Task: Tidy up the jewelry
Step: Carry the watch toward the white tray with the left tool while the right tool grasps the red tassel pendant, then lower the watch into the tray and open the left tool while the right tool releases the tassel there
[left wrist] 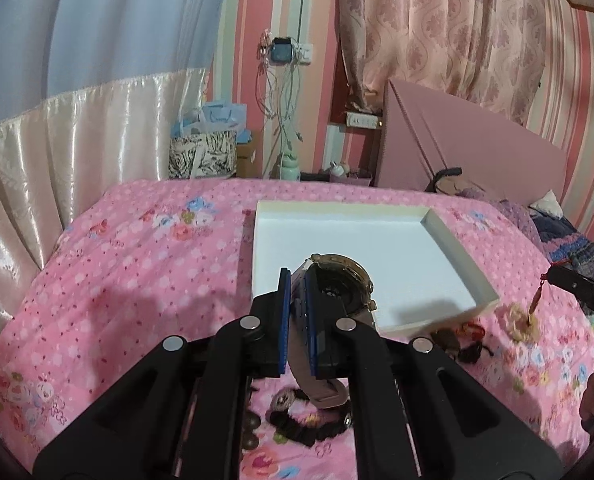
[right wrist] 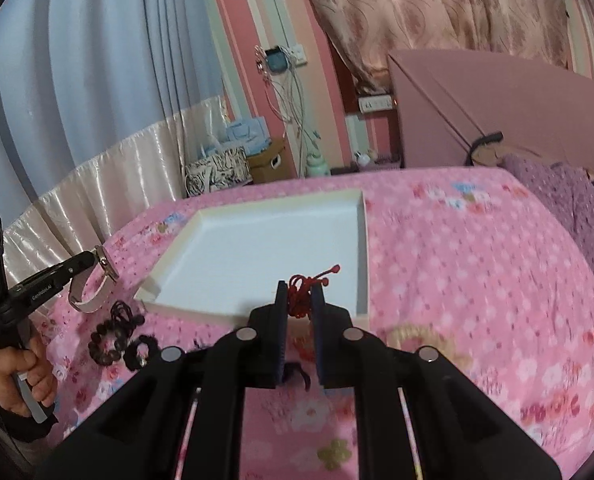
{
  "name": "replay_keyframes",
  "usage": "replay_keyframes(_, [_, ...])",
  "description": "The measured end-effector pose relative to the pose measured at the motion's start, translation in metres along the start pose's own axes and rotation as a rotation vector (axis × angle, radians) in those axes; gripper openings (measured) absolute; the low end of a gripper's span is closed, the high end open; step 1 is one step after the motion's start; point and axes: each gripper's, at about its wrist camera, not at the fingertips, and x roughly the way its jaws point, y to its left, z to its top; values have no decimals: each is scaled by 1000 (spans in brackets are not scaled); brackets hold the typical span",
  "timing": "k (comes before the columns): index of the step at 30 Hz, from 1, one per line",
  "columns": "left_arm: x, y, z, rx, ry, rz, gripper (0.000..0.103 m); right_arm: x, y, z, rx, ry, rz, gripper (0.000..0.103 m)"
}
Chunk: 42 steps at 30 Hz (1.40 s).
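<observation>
Gold-rimmed round wristwatch with a grey strap [left wrist: 339, 292] clamped in my left claw [left wrist: 297, 312], strap running back toward me, dial facing up over the shallow white tray [left wrist: 463, 256], red knotted cord [right wrist: 302, 292] pinched in my right claw [right wrist: 300, 312], its cream ring pendant [left wrist: 519, 322] dangling over the pink floral bedspread [left wrist: 137, 264].
</observation>
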Motion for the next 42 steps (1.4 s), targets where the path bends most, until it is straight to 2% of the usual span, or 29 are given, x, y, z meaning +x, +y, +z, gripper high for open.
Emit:
replay_keyframes(7, [26,-4,8,-24,-10,6,5,28,9,15,1,-20,26,11])
replay_keyframes(14, [81,0,-7,-55,68,0,6,78,6,15,12,-8,-10,11])
replay_keyframes(16, [91,2,-12,-64,84,-3,6,92,1,10,37,6,13,11])
replay_keyframes(19, [105,4,-22,-62,119,-5,4,109,-3,-1,39,39,-7,11])
replay_keyframes(20, [107,5,-24,-56,119,-1,0,113,-4,-4,40,48,-9,11])
replay_keyframes(23, [112,8,-28,-62,125,-4,0,126,-5,-13,25,91,-44,11])
replay_keyframes(29, [114,5,-30,-50,122,-2,0,132,-12,-18,29,125,-62,11])
replay_keyframes(34, [114,3,-30,-47,105,-6,0,128,-20,-19,60,113,-70,15])
replay_keyframes(37, [114,5,-31,-56,94,-17,5,126,-24,-20,73,100,-48,15])
replay_keyframes(39, [113,8,-30,-74,88,-25,9,125,-26,-19,85,93,-44,26])
replay_keyframes(42, [112,12,-29,-82,79,-27,9,123,-26,-19,87,81,-40,28])
